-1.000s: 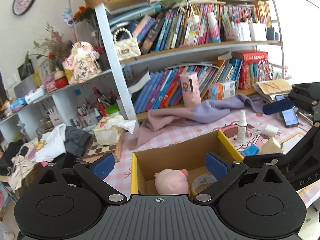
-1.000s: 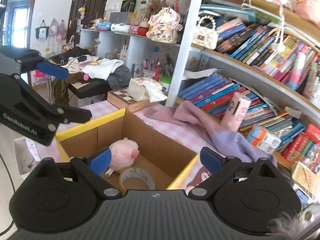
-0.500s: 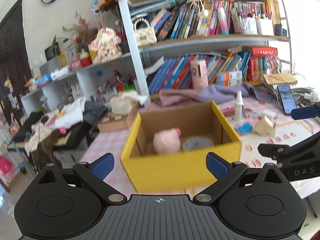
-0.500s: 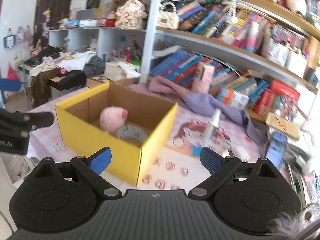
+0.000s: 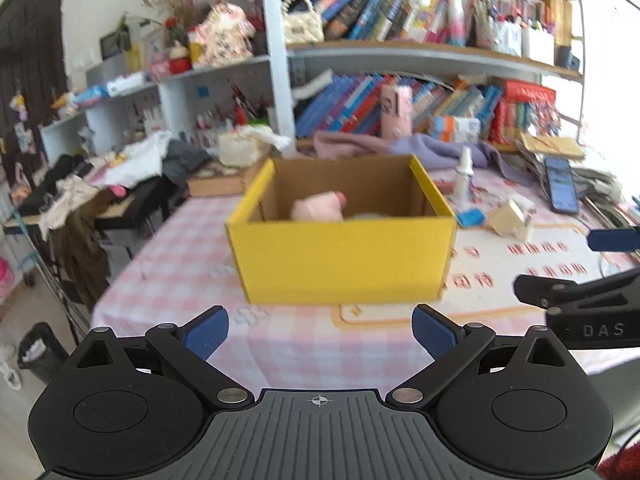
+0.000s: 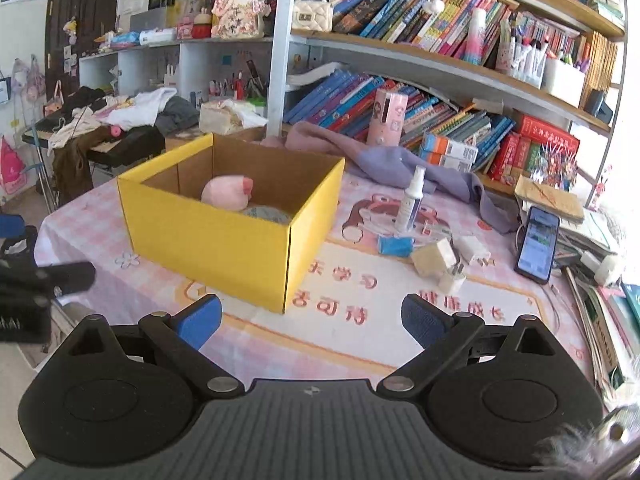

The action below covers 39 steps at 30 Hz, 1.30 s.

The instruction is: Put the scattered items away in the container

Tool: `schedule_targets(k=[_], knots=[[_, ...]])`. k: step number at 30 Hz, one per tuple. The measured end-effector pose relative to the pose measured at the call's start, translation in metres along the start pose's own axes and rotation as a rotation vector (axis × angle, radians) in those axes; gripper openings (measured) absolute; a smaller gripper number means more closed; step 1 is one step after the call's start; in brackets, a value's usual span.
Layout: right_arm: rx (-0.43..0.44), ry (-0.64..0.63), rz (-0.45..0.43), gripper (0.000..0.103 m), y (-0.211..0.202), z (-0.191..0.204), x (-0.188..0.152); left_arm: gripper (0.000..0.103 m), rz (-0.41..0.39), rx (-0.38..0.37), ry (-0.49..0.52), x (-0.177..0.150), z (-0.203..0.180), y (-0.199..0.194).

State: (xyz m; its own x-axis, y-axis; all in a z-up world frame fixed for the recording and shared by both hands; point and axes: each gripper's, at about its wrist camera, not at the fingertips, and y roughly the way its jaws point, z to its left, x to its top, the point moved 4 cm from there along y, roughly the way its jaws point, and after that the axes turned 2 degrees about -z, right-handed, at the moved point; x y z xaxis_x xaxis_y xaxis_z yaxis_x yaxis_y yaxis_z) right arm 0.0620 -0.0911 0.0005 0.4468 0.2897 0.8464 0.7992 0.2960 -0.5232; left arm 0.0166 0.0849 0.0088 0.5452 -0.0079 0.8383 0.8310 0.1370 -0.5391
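A yellow cardboard box (image 5: 340,256) (image 6: 208,236) stands on the pink checked table, holding a pink plush pig (image 5: 318,208) (image 6: 228,194) and a tape roll (image 6: 266,214). Right of the box lie a white spray bottle (image 6: 412,200) (image 5: 462,178), a blue packet (image 6: 394,246) (image 5: 470,217), a cream block (image 6: 434,256) (image 5: 510,220) and white chargers (image 6: 472,250). My left gripper (image 5: 320,330) is open and empty, in front of the box. Further right, my right gripper (image 6: 310,318) is open and empty too.
A phone (image 6: 538,238) lies by a paper stack (image 6: 548,200) at the table's right edge. A purple cloth (image 6: 400,164) and a pink carton (image 6: 386,118) sit behind the box under bookshelves (image 6: 440,60). Clothes (image 6: 120,112) pile on a stand at left.
Both grippers have pulled back from above the box toward the table's near edge. The box now shows its full yellow front. Both stay open and empty.
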Motion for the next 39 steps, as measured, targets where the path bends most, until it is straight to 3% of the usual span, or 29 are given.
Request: schedule_targets(k=[12,19,25,33,39], knots=[[-0.047,-0.010,0.049,0.097,-0.008,-0.011,-0.022,0.100,0.018,-0.068,0.010,-0.011,-0.026,0.007],[-0.052,-0.005,0.026,0.096,-0.008,-0.024,-0.021,0.100,0.000,-0.067,0.024,-0.003,-0.027,0.007],[-0.014,-0.053,0.046,0.095,-0.010,-0.033,-0.018,0.100,-0.024,-0.099,0.111,0.010,-0.034,0.007],[-0.083,0.060,0.051,0.095,-0.014,-0.043,-0.027,0.100,0.017,-0.108,0.041,-0.001,-0.047,0.009],[-0.109,0.059,0.029,0.096,-0.022,-0.046,-0.032,0.100,0.025,-0.103,0.018,-0.008,-0.051,0.007]])
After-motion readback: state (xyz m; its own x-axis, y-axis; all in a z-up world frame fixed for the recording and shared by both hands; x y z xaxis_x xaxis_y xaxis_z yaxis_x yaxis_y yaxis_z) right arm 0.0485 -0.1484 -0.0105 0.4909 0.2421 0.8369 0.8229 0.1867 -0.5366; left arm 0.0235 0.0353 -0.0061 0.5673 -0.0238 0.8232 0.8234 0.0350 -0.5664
